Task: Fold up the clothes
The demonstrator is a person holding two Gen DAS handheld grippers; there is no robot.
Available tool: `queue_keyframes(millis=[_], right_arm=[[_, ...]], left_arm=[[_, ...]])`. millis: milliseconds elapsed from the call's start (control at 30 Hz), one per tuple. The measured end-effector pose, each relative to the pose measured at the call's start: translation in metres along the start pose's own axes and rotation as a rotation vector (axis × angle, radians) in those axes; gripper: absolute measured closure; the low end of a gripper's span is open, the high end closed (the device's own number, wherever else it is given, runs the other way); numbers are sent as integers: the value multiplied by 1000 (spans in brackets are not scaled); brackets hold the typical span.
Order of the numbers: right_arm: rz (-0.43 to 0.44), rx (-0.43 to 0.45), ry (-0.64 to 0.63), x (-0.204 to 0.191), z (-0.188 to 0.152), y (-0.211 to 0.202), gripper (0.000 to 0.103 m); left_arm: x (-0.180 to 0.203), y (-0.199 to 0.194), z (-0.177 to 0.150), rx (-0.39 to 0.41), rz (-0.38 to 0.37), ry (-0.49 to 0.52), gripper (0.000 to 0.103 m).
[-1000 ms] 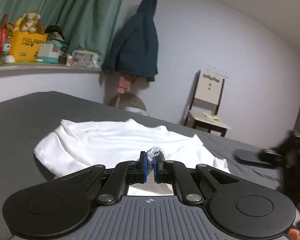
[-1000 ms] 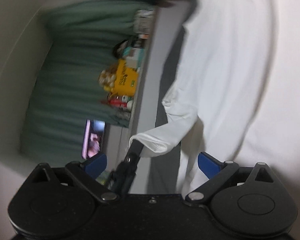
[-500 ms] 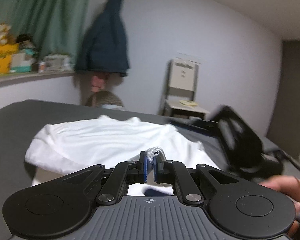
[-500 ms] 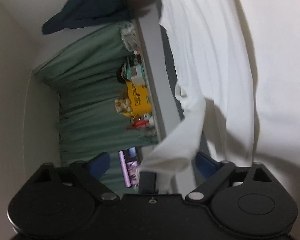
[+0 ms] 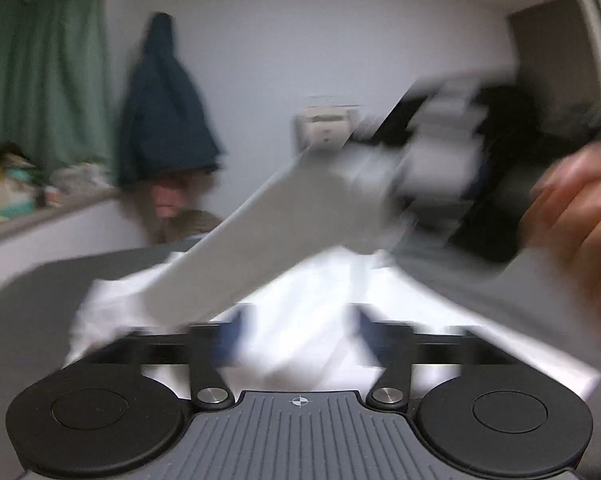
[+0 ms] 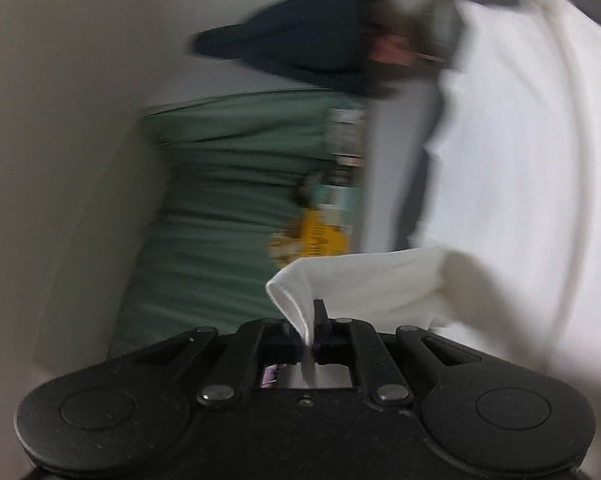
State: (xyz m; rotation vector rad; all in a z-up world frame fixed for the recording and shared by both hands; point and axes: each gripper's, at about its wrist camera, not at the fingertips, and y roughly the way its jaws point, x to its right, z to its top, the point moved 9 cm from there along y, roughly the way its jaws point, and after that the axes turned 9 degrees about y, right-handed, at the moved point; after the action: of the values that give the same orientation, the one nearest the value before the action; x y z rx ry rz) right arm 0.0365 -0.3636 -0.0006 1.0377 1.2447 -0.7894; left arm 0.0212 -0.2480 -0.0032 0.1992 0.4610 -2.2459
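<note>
R gripper (image 6: 309, 330): pressed together, pinching a hem/corner of the white shirt (image 6: 500, 184); cloth runs from the tips up & to the right.
L gripper (image 5: 298, 334): spread wide, holding nothing; shirt (image 5: 308, 312) lies just ahead of & between the tips, on the dark bed (image 5: 28, 312).
Lifted strip (image 5: 268, 236): crosses L view diagonally, blurred.
R hand (image 5: 580, 208): far right in L view, blurred.
</note>
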Motion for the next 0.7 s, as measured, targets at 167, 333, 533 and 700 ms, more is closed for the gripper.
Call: queue_keyframes(millis=[167,333,533,700], right_arm=[[18,24,-20,-26,8,-15,95],[13,28,105,-10,15,-25,95],[66,18,154,-11,23,-29,95],[95,-11,161,-16,23,-23,95]], left_arm=[[-34,22,-12,-122,129,89,0],[-92,75,-29,-333,343,342,0],[-118,125,-58,-472,329,589,0],[-118,145,-52,-394,278,609,0]])
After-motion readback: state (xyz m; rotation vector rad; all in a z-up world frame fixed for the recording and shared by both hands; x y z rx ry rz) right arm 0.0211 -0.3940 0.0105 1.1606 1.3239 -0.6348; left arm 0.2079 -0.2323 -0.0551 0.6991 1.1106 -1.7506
